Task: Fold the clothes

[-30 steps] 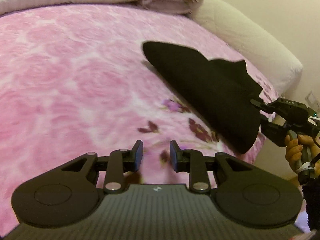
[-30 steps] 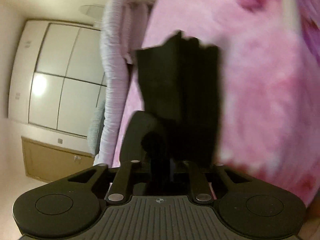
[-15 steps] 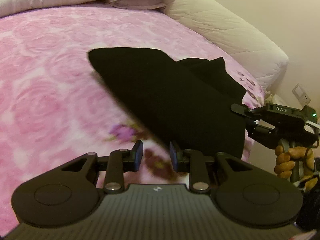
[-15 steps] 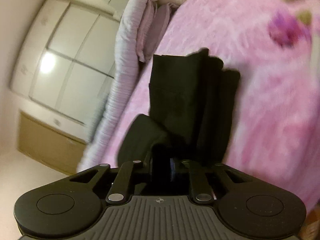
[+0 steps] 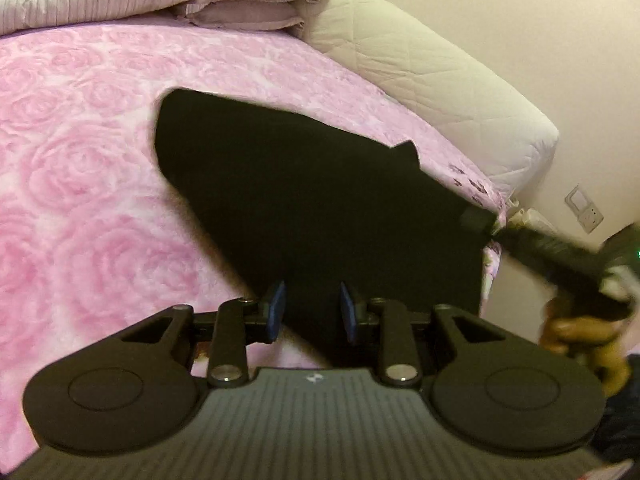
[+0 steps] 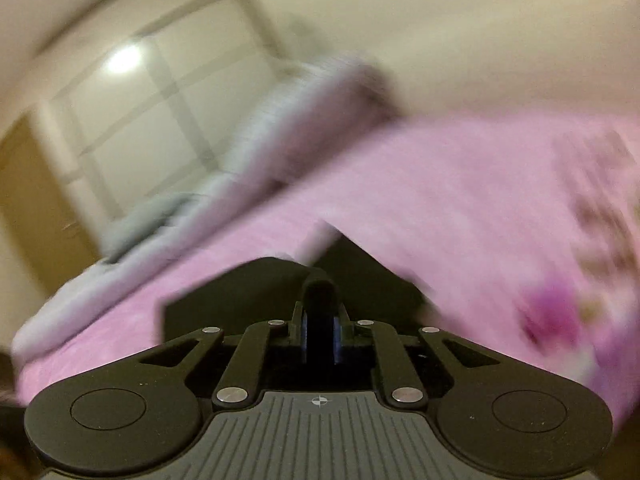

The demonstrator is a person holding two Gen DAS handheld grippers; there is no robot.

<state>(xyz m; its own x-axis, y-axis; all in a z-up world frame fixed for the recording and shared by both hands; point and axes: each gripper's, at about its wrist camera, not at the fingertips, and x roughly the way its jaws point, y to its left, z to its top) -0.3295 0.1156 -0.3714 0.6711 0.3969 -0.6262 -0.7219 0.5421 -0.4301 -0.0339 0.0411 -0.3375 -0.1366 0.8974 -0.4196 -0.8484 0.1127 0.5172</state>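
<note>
The left wrist view alone is showing the whole black garment [image 5: 320, 208] spreading over the pink rose blanket [image 5: 80, 160], with the left gripper [image 5: 311, 312] standing spread and its pads clear of the cloth. The right gripper [image 6: 320, 330], whose jaws have just been closing, is pinching the garment's edge in its own blurred view.
</note>
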